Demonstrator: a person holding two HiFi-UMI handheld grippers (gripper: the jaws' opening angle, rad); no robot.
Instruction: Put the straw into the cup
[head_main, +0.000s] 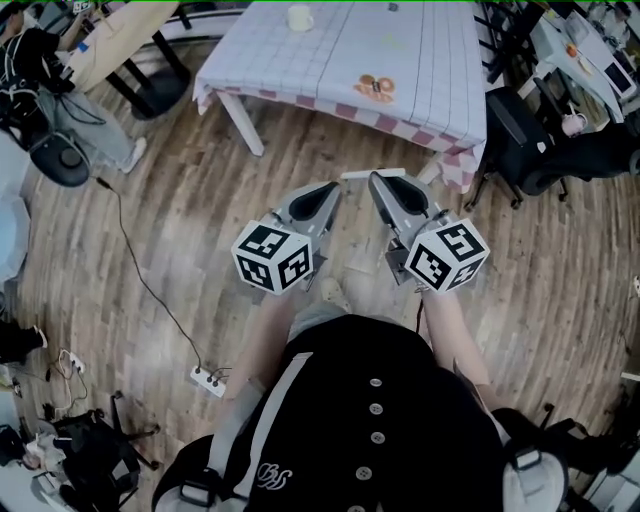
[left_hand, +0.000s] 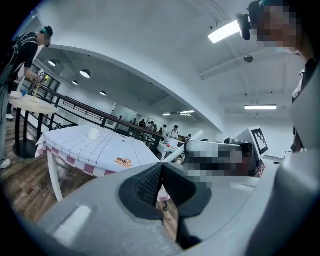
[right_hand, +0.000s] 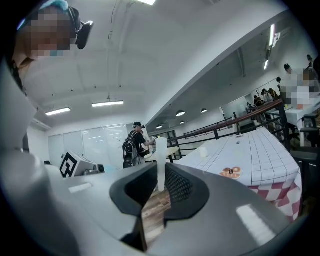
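Observation:
A white cup (head_main: 299, 17) stands at the far side of a table with a checked cloth (head_main: 420, 60), well ahead of both grippers. My right gripper (head_main: 378, 182) is shut on a white straw (right_hand: 161, 155), which stands upright between its pads. In the head view the straw (head_main: 360, 174) lies crosswise at the gripper tips. My left gripper (head_main: 330, 190) is close beside the right one, with its pads meeting and nothing between them. The cup (left_hand: 93, 133) and the straw (left_hand: 184, 146) show in the left gripper view too. Both grippers are over the wooden floor, short of the table.
A brown patterned item (head_main: 375, 87) lies near the table's front edge. A black chair (head_main: 520, 130) stands at the table's right corner. A power strip with a cable (head_main: 210, 378) lies on the floor at left. Other tables and people are further off.

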